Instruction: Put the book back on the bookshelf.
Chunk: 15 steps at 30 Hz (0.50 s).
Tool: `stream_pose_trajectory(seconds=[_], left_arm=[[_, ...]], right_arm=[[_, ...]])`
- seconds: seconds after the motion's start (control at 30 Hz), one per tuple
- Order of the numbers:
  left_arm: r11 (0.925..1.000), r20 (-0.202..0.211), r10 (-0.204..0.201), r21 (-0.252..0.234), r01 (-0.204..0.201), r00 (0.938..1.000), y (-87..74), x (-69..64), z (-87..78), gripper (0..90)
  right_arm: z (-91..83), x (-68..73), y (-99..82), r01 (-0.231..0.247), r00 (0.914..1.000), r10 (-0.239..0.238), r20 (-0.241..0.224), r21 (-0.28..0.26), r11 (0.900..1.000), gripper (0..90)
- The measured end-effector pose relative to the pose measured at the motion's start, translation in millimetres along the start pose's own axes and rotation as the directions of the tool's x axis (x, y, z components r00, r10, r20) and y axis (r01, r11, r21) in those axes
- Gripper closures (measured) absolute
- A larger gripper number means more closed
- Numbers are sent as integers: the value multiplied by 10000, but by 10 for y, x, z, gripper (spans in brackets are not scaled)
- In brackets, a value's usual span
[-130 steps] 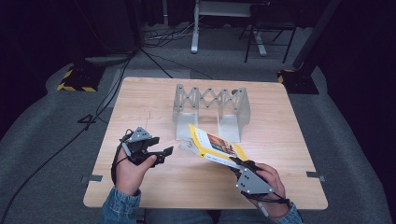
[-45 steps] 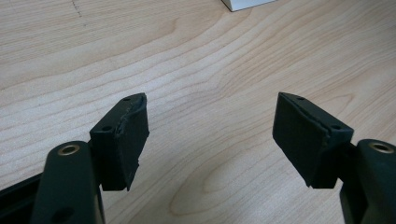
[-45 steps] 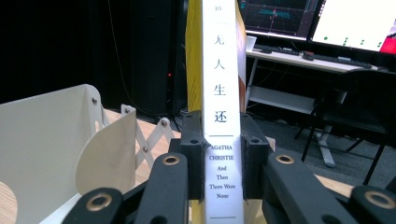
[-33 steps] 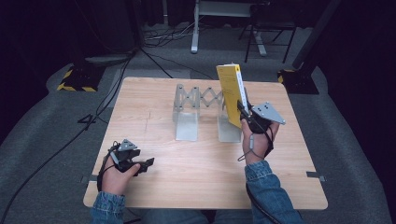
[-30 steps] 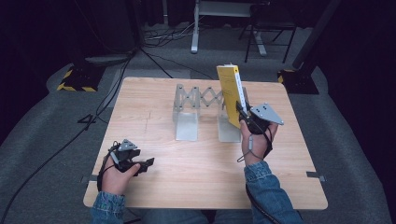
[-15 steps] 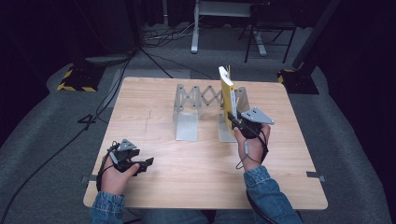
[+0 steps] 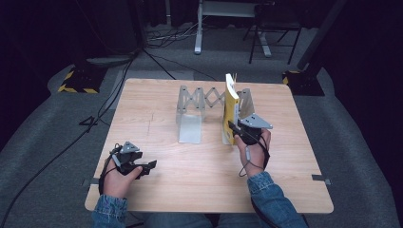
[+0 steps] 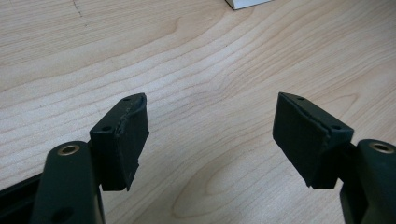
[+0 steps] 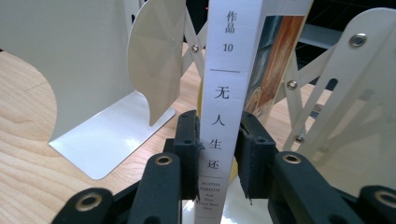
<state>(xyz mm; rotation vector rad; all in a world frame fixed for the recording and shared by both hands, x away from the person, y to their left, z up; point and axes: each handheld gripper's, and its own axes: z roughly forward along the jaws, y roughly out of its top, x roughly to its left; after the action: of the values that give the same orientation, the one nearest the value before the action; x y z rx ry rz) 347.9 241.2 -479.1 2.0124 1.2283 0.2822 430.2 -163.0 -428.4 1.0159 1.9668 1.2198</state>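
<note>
Wooden table (image 7: 157,190) on grey floor (image 7: 43,142). Behind it: a white desk frame (image 7: 199,28), black cables (image 7: 157,57) and yellow-black striped blocks (image 7: 76,80).

A dark recording studio or lab: black curtains, trailing floor cables (image 7: 157,59), hazard-striped stand bases (image 7: 76,81), one lit worktop (image 7: 285,190).

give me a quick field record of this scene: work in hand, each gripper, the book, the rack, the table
work: standing a book in an expanding rack
right gripper: jaws either side of the book's spine, have just been opening a little, pads close against it
left gripper: open, nothing between the jaws, low over bare wood
book: yellow cover, white spine, upright at the rack's right end
rack: white metal, scissor-linked dividers
table: light wood
</note>
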Motion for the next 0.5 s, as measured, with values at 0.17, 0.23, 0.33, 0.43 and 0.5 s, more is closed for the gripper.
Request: stream_pose_trajectory(seconds=[0.17, 0.23, 0.33, 0.43, 0.5], left_arm=[[10000, -8, 18, 0, -18, 10000, -2, -3, -4, 274], [10000, -17, -28, -3, 28, 10000, -4, -7, -7, 275], [10000, -30, -42, 2, 42, 10000, -12, -5, -12, 275], [10000, -68, 0, 76, 0, 10000, -23, 5, -16, 274], [10000, -80, -14, 77, 15, 10000, -26, 4, -17, 274]], right_arm=[[30, 29, -27, 129, 9998, -126, -119, 217, 9997, 701], [46, 33, -50, 149, 9998, -146, -98, 363, 9992, 701], [72, 20, -92, 171, 9998, -169, -43, 561, 9983, 700], [89, -5, -127, 66, 10000, -65, -19, 581, 9983, 696], [95, -9, -126, 32, 10000, -31, -22, 586, 9983, 695]])
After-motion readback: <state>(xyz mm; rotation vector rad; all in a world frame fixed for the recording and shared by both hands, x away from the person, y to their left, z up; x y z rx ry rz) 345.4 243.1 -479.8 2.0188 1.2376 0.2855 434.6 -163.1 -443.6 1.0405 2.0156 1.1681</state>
